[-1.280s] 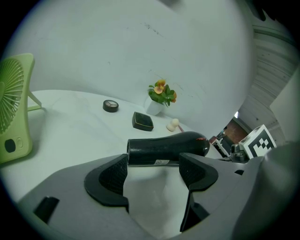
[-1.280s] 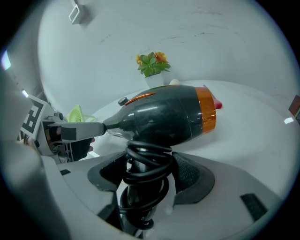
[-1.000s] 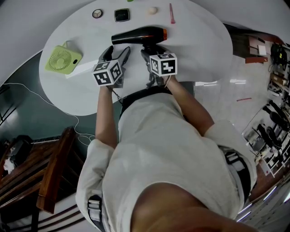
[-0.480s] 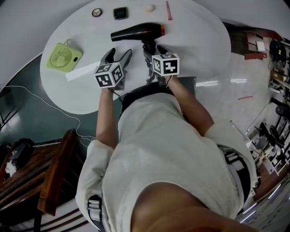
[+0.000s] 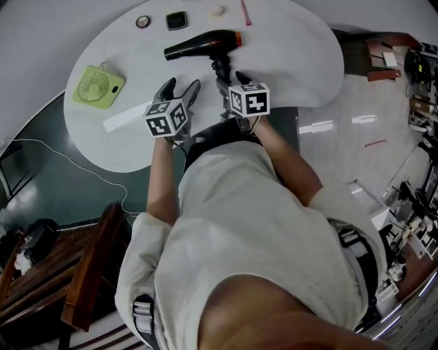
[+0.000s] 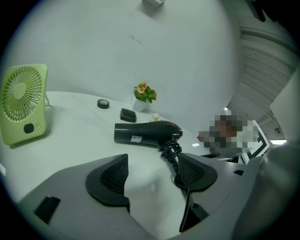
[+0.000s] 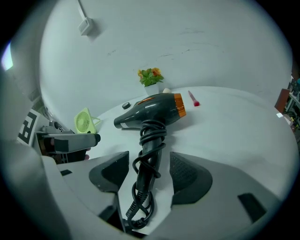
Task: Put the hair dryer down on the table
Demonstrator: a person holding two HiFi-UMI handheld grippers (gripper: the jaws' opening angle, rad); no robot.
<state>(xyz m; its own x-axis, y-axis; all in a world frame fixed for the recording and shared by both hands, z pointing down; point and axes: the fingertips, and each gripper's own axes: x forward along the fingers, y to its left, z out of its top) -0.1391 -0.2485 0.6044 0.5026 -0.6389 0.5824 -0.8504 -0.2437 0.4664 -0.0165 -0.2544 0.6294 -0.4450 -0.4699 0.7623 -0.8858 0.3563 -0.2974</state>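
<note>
The black hair dryer (image 5: pixel 202 46) with an orange rear band lies on its side on the white table (image 5: pixel 287 61), nozzle to the left. Its cord is wound round the handle (image 7: pixel 150 159). My right gripper (image 5: pixel 231 78) straddles that handle. Its jaws are closing, but there is still a gap on both sides and the pads do not touch the handle. My left gripper (image 5: pixel 181 87) hovers open beside it, left of the handle, with nothing between its fingers. In the left gripper view the dryer (image 6: pixel 147 133) lies just beyond the jaws.
A green desk fan (image 5: pixel 98 87) sits at the table's left, with a white strip (image 5: pixel 126 117) near it. Two compacts (image 5: pixel 176 20), a beige sponge (image 5: pixel 217 11) and a pink stick (image 5: pixel 243 12) line the far edge. A small flower pot (image 7: pixel 151 79) stands against the wall. A wooden chair (image 5: pixel 89 273) is at lower left.
The right gripper has drawn back a little along the handle, so more of the handle shows beyond it. The dryer stays flat on the table. The left gripper has hardly moved.
</note>
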